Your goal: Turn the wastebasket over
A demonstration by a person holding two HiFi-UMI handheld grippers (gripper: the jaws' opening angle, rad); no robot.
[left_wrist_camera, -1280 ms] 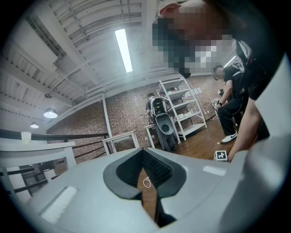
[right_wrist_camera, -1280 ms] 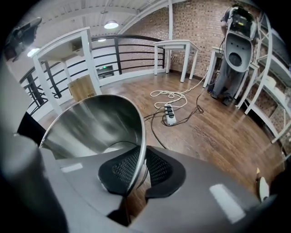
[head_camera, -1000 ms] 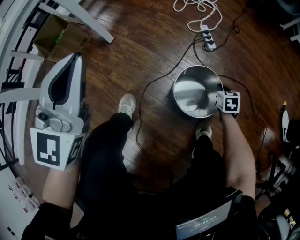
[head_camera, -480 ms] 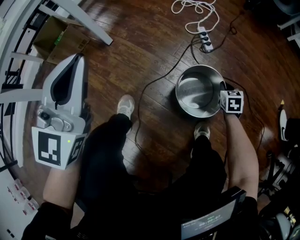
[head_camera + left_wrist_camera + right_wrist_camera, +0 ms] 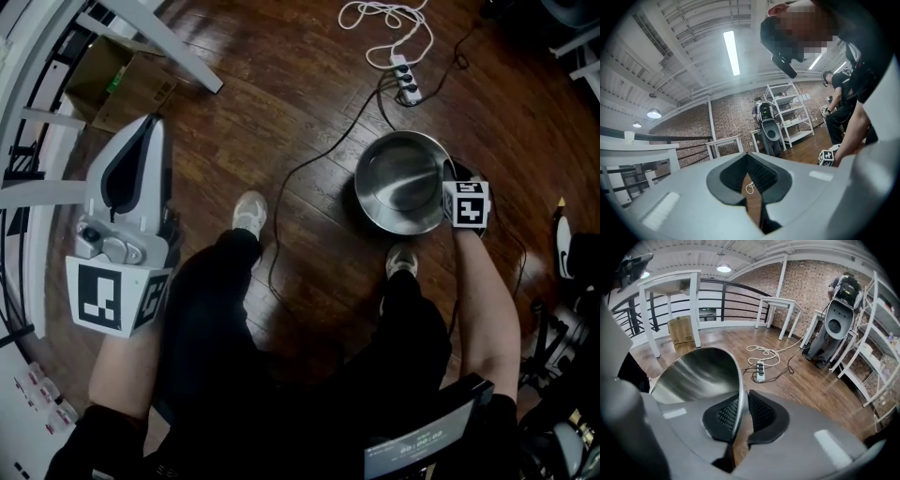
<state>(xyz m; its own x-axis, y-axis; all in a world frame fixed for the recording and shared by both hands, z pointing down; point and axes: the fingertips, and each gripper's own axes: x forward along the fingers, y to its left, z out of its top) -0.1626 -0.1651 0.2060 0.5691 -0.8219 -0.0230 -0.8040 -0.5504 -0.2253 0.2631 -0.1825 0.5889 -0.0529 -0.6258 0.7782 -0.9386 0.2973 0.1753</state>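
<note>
Head view: exposure is low. The dark glossy wooden floor [image 5: 309,103] carries pale reflected streaks near the top edge, and the lower frame falls into near-black shadow. The round polished steel wastebasket [image 5: 398,183] shows soft glare on its inner wall.

Left gripper view: the long fluorescent ceiling tube [image 5: 731,52] is overexposed and hazes the ceiling around it.

Right gripper view: the round ceiling lamp [image 5: 723,268] blooms.

Both gripper views bow straight lines outward and vignette to black at the corners. The nearest foreground is soft.
</note>
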